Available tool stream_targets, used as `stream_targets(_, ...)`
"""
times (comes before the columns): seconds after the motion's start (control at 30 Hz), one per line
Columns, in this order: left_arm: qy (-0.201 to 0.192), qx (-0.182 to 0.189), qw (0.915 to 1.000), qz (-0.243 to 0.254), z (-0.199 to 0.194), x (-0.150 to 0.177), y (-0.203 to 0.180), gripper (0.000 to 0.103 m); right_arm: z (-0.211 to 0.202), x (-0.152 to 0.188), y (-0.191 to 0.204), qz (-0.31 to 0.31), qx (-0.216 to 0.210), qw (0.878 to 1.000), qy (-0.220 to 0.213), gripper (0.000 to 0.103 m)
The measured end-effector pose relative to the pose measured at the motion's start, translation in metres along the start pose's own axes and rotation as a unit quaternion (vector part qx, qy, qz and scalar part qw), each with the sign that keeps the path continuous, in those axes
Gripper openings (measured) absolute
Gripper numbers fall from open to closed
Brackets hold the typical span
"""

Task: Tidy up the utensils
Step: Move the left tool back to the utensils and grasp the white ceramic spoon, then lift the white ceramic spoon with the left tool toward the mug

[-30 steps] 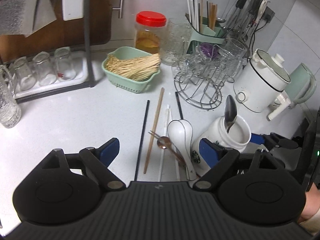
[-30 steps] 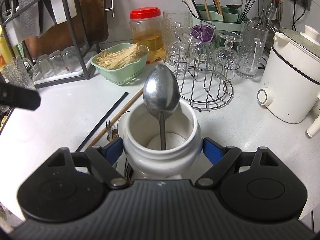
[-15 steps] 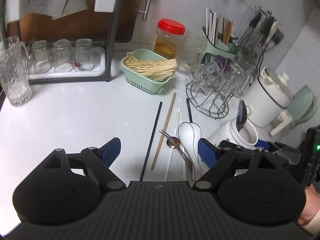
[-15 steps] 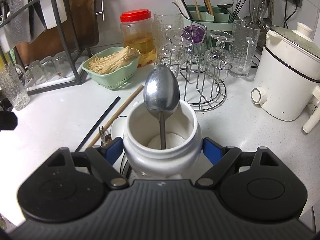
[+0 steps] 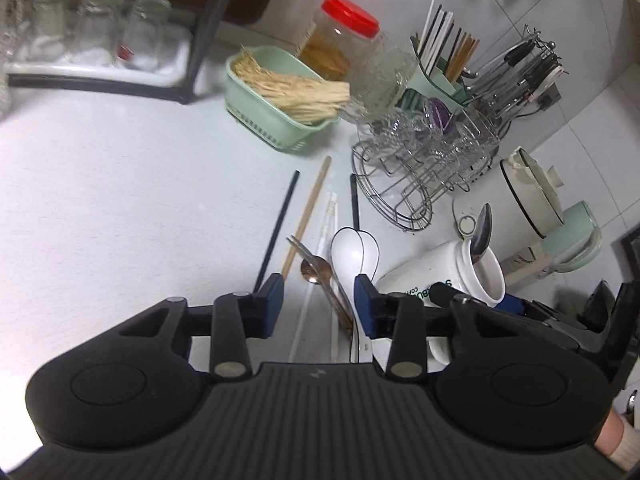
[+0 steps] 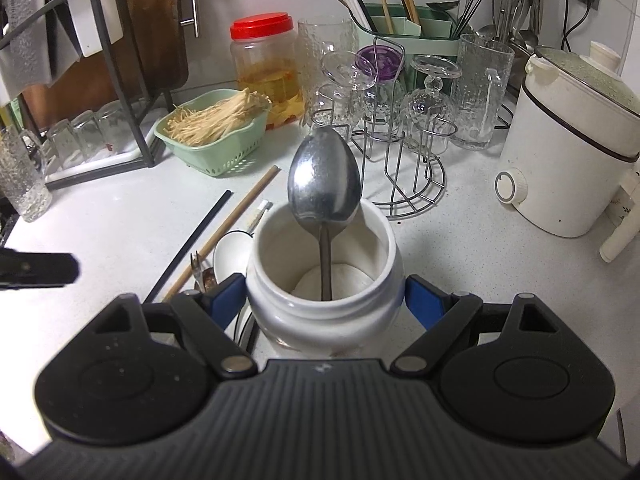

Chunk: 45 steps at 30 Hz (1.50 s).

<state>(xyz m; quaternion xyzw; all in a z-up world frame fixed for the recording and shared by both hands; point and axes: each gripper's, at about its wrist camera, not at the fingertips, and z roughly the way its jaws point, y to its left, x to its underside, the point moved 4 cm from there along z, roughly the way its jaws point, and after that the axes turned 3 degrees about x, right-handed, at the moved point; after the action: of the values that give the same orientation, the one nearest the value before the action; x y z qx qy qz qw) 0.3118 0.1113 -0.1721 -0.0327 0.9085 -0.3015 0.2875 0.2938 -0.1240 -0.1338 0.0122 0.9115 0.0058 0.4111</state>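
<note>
My left gripper (image 5: 318, 292) hovers low over loose utensils on the white counter, its jaws closing. A small copper spoon (image 5: 314, 270) and a thin fork (image 5: 298, 246) lie between the blue pads, which do not touch them. Beside them lie two white ceramic spoons (image 5: 352, 252), a black chopstick (image 5: 278, 224), a wooden chopstick (image 5: 310, 208) and a white chopstick (image 5: 326, 220). My right gripper (image 6: 324, 296) is shut on a white ceramic jar (image 6: 320, 320) that holds a steel spoon (image 6: 324, 176), bowl up.
At the back stand a green basket of sticks (image 5: 260, 108), a red-lidded jar (image 5: 340, 48), a wire rack of glasses (image 5: 420, 168) and a green utensil holder (image 5: 440, 76). A white cooker (image 5: 532, 196) is at the right, a black dish rack (image 5: 100, 40) at the left.
My left gripper has sunk toward the counter and rolled, and its jaws have narrowed around the small spoon and fork. The right gripper and its jar have stayed put.
</note>
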Motion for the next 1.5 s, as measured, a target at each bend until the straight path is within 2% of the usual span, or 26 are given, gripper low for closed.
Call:
stream_targets(0.33, 0.033, 0.033, 0.9982, 0.037, 0.072, -0.02, -0.004, 0.029, -0.003, 0.002, -0.003, 0.005, 0.003, 1.0, 0.003, 0.088)
stream_targets(0.67, 0.055, 0.015, 0.9945, 0.089, 0.122, -0.027, -0.016, 0.027, -0.003, 0.003, -0.004, 0.003, -0.002, 1.0, 0.005, 0.088)
stream_targets(0.83, 0.06, 0.006, 0.9944, 0.087, 0.133, -0.031, -0.014, 0.027, -0.003, 0.003, -0.006, 0.001, -0.008, 1.0, 0.005, 0.088)
stream_targets(0.97, 0.064, 0.004, 0.9924, 0.105, 0.138, -0.033, -0.017, 0.026, -0.002, 0.003, -0.006, 0.002, -0.013, 1.0, 0.004, 0.089)
stream_targets(1.2, 0.088, -0.001, 0.9901, 0.109, 0.149, -0.031, -0.022, 0.012, -0.001, 0.004, -0.007, -0.001, -0.016, 1.0, 0.003, 0.089)
stream_targets(1.5, 0.085, -0.026, 0.988, 0.126, 0.15, -0.033, -0.033, 0.006, -0.001, 0.003, -0.008, -0.002, -0.017, 1.0, 0.002, 0.089)
